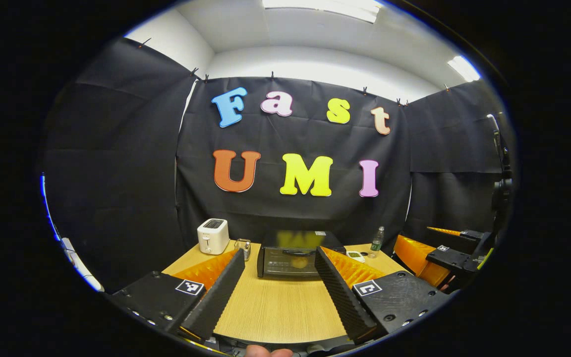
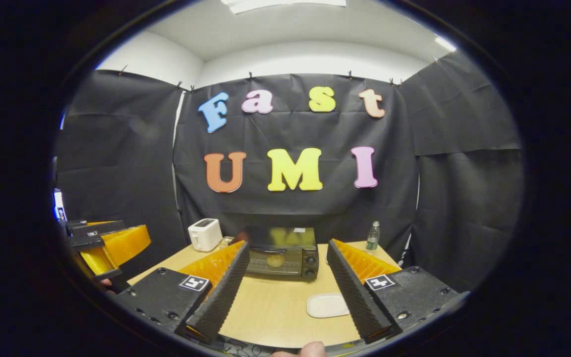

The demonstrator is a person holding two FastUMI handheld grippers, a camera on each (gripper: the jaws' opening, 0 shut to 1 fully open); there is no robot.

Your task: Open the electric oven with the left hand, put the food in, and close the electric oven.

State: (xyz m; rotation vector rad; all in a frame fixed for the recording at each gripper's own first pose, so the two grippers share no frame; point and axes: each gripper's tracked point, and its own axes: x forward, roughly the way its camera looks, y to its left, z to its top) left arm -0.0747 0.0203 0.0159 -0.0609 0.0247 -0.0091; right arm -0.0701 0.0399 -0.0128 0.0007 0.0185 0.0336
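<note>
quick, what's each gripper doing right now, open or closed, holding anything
Left gripper: open, holding nothing, above the table, aimed at the oven.
Right gripper: open, holding nothing.

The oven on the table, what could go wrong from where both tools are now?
1. The oven door looks shut, with a round food item apparently already behind the glass; a hard handle pull may slide the oven.
2. The white plate looks empty.
3. A toaster and jar stand beside the oven.

black gripper bodies (image 1: 279,292), square coded tags, round screws
</note>
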